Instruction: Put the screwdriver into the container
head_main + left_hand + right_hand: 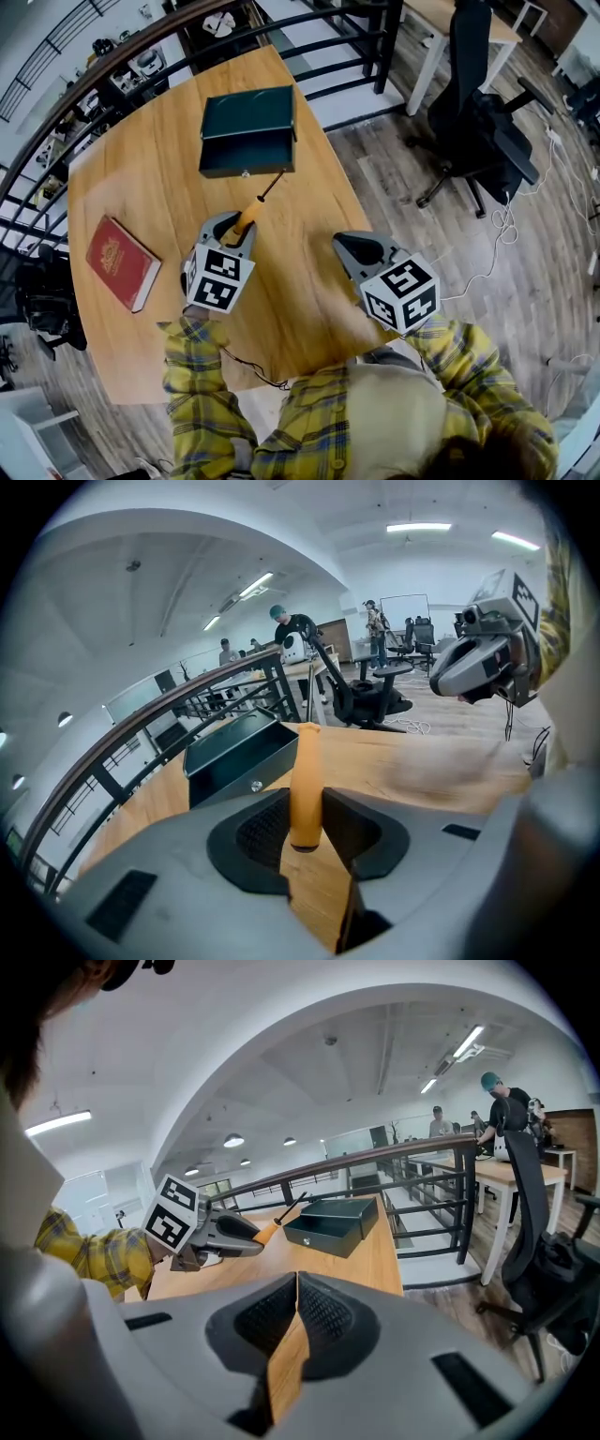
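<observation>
My left gripper (238, 229) is shut on the orange handle of the screwdriver (255, 208), whose dark shaft points toward the container. In the left gripper view the handle (305, 785) stands clamped between the two pads. The container (248, 131) is a dark green box with its lid open, at the far side of the round wooden table; it also shows in the left gripper view (239, 756) and as the green box (333, 1223) in the right gripper view. My right gripper (358, 251) hangs over the table's right edge, shut with nothing in it (294, 1312).
A red book (123, 262) lies on the left part of the table (300, 281). A dark railing (309, 56) curves round the far side. A black office chair (478, 122) stands on the wood floor to the right, with cables beside it.
</observation>
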`<state>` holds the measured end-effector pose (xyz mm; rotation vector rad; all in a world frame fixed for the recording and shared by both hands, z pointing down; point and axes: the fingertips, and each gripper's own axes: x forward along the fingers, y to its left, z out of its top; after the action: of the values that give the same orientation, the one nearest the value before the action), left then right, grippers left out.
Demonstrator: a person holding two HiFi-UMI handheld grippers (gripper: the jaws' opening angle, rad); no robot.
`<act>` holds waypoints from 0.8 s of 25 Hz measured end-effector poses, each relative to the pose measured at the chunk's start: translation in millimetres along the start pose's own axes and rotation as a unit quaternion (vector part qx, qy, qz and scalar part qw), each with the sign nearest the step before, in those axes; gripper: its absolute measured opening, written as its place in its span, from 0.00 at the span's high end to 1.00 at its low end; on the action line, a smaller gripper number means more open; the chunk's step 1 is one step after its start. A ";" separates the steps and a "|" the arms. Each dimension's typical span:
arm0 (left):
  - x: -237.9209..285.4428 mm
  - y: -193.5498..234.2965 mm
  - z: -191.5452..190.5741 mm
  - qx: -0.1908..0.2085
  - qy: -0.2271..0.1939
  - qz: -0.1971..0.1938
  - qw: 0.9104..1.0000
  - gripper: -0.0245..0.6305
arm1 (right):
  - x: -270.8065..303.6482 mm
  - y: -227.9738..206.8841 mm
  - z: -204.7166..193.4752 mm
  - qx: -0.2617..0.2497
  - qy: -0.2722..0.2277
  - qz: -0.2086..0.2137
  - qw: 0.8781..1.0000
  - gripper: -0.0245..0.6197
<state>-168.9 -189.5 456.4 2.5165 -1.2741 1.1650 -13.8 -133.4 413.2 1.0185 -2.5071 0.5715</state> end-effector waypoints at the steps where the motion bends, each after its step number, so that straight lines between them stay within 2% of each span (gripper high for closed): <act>1: 2.7 3.4 0.4 0.004 0.001 0.000 1.000 0.80 | 2.1 0.1 -0.2 0.000 0.001 0.001 1.000 0.86; 9: 24.2 27.8 -3.2 0.049 0.036 -0.002 0.998 0.80 | 14.4 -3.1 -5.7 0.004 0.017 0.003 1.000 0.86; 20: 49.4 56.0 -1.2 0.114 0.055 0.003 0.992 0.80 | 33.5 -3.7 -4.5 0.006 0.024 0.009 1.000 0.86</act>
<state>-192.1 -257.6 476.5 2.5570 -1.1851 1.5071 -32.7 -152.7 433.9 0.9770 -2.4753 0.6098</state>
